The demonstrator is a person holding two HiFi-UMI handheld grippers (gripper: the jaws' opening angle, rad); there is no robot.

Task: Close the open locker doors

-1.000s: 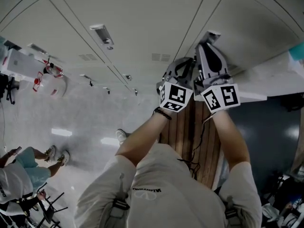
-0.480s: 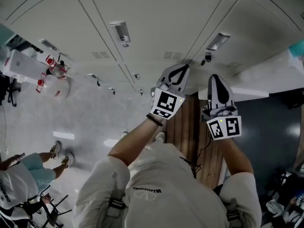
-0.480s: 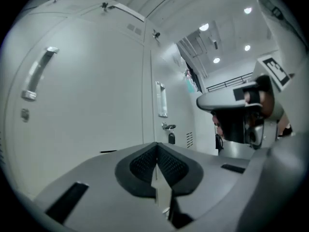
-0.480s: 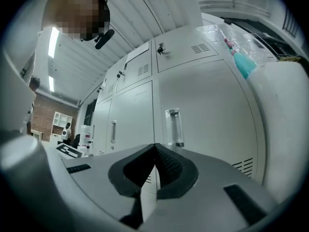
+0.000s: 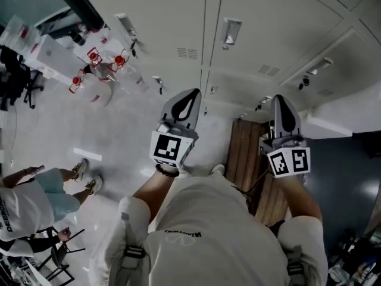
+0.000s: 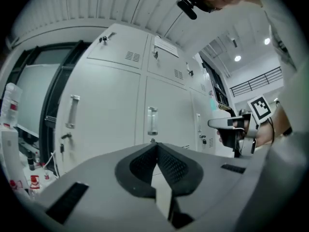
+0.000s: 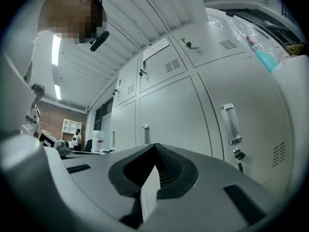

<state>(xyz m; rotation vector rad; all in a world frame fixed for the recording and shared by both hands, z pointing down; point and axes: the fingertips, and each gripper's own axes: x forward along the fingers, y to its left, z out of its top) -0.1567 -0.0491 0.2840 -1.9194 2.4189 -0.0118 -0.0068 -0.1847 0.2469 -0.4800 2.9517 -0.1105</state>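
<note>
Currently we hold both tools up in front of the bank of grey locker doors (image 5: 268, 16), neither tool touching them.

Left gripper (image 5: 191, 95): jaws pressed together, nothing between the pads. Its own view looks along the closed tip at a row of doors; a vertical handle (image 6: 152, 121) stands just above the tip in that view. The doors we see there sit flush with their frames.

Right gripper (image 5: 283, 102): jaws likewise pressed together and empty. Its view shows a tall door with a pull handle (image 7: 229, 123) and a small lock (image 7: 238, 154) below it, both off to the right of the tip. No door in this view stands ajar.

From the head view, the two grippers are well apart from each other, marker cubes facing up toward us. A slatted wooden bench (image 5: 244, 154) lies on the floor between them, near the locker base. At far left a seated person (image 5: 27, 204) is partly in frame.
</note>
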